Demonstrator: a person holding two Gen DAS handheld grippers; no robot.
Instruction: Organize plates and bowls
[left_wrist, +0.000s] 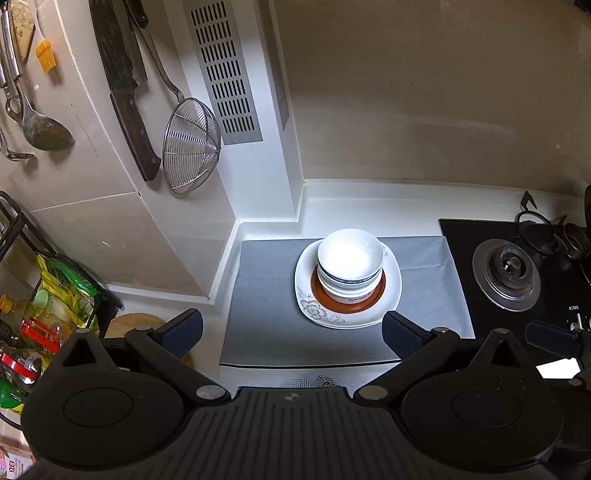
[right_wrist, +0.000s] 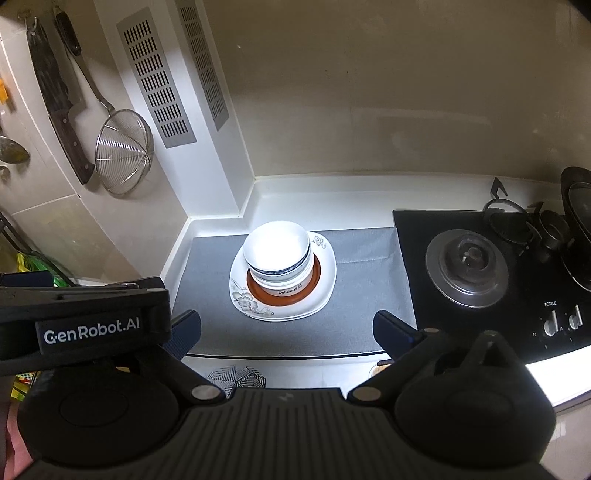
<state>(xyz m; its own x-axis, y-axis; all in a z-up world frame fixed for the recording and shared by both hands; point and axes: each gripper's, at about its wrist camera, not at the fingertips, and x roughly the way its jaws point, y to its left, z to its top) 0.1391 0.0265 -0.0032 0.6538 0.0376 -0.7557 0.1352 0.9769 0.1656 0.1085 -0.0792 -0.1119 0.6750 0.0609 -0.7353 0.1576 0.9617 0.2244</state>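
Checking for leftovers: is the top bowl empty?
Empty: the top bowl sits upright, showing only a bare white glossy inside in both views.

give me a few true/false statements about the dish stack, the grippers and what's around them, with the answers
1. The bowls are stacked on a brown saucer, which sits on a white flowered plate. True.
2. The left gripper is shut on the plate's rim. False: its jaws stand open, short of the plate and holding nothing.
3. The stack stands on the gray mat. True.
4. The gas burner lies to the left of the stack. False: it lies to the right, on the black stovetop.
5. A wire strainer hangs on the wall. True.
6. The right gripper holds a bowl. False: it is open and empty.
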